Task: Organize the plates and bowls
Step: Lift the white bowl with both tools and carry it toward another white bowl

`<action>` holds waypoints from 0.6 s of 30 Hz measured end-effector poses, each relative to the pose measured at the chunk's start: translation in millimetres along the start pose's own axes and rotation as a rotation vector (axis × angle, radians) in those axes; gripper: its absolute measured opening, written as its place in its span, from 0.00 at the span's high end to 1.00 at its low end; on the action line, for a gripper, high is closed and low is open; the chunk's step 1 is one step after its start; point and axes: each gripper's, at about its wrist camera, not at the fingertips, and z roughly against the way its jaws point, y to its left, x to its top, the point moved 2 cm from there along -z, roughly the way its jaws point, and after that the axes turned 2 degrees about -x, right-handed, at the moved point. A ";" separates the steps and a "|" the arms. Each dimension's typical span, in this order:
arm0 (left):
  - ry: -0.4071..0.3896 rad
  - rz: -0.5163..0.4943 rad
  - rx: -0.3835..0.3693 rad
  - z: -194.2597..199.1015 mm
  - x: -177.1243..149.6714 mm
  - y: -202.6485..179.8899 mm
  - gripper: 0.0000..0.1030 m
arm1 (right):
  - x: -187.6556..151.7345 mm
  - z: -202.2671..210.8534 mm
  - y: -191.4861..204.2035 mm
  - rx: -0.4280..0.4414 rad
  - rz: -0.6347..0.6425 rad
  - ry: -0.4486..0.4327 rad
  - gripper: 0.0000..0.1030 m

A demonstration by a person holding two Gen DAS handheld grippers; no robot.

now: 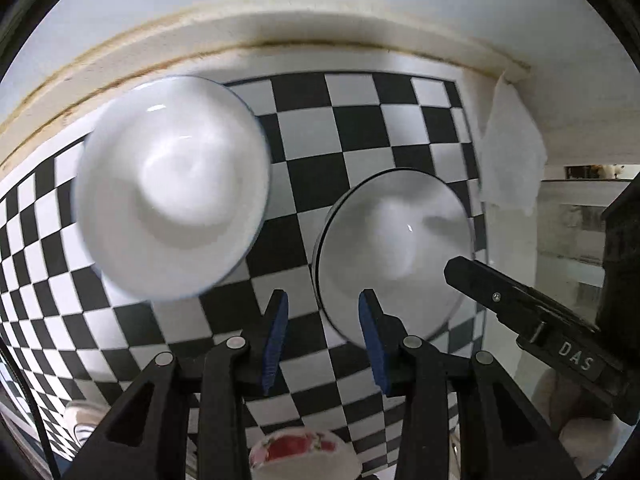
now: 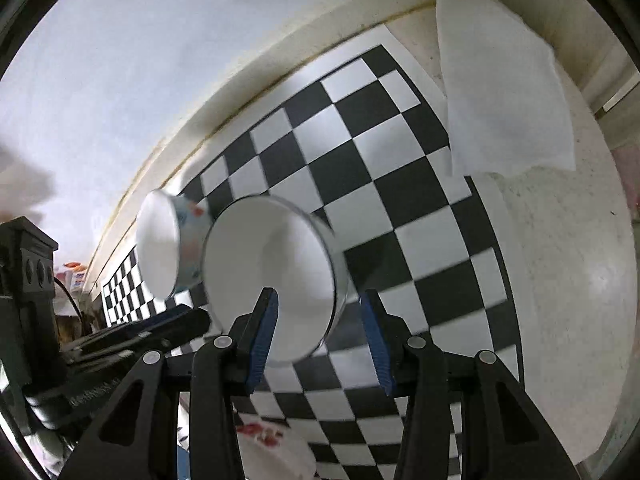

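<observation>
Pointing steeply down, left gripper (image 1: 323, 300) and right gripper (image 2: 318, 300) hover released, fingers empty. Floral-sided white bowl (image 1: 172, 188) and dark-rimmed white ceramic bowl (image 1: 394, 248) sit side by side on the checkered desk (image 1: 360, 128).

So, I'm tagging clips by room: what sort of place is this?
Probably a home kitchen or dining counter: two white bowls on a checkered mat, a pale counter against the wall, and a folded white cloth.
</observation>
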 end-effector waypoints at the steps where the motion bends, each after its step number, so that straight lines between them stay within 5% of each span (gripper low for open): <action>1: 0.009 -0.002 0.002 -4.6 1.1 -1.1 0.67 | 3.5 -5.7 -1.4 -0.001 -0.006 0.010 0.55; 9: 0.024 -0.004 0.043 -28.1 14.0 -3.2 0.67 | 14.7 -31.4 -5.6 -0.024 -0.005 0.044 0.58; 12: 0.023 -0.020 0.051 -29.9 13.2 -10.1 0.82 | 18.2 -34.5 -8.0 -0.032 -0.005 0.050 0.75; 14: 0.021 -0.023 0.068 -28.6 13.2 -14.6 0.83 | 20.2 -36.1 -8.0 -0.041 0.004 0.055 0.87; 18: -0.007 -0.036 0.095 -22.2 8.7 -20.5 0.85 | 18.6 -36.0 1.5 -0.098 0.044 0.043 0.91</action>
